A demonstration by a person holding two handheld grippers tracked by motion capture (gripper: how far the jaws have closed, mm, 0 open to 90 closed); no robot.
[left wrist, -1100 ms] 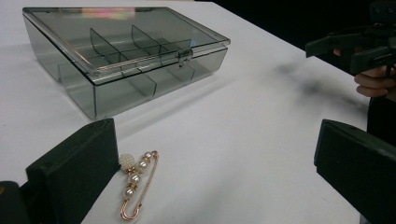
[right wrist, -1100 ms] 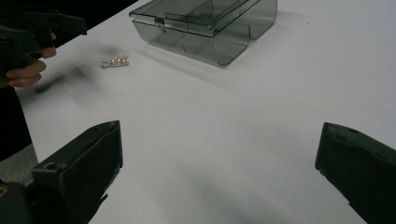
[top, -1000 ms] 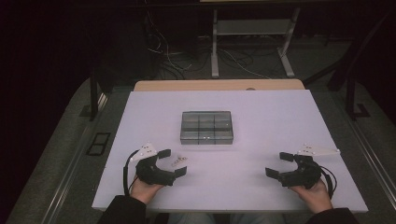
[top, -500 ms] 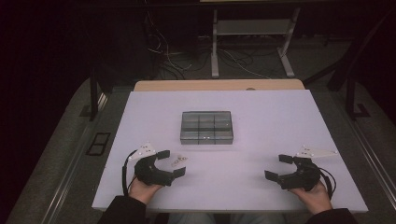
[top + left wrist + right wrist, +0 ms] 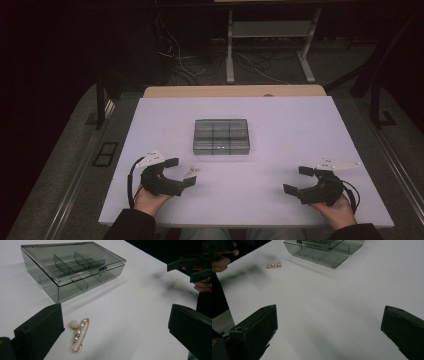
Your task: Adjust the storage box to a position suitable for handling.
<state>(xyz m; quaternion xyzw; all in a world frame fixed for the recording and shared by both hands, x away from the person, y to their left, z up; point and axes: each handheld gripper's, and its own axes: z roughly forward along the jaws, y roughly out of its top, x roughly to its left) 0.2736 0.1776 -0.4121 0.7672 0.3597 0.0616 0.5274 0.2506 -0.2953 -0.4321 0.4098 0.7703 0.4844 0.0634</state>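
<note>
Table (image 5: 280, 145) white, matte; dark room, floor cables (image 5: 250, 62).

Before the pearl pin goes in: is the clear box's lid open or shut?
Shut. The box has its lid lying flat on the walls, with the front clasp down; its compartments look empty.

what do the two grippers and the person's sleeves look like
Both the left gripper and the right gripper are matte black, each with two blocky, flat-faced jaws. Each carries a pale grey three-cornered plate on top, dotted with small marks. A black cable loops from each gripper near the hand. The person wears dark sleeves reaching the wrists.
</note>
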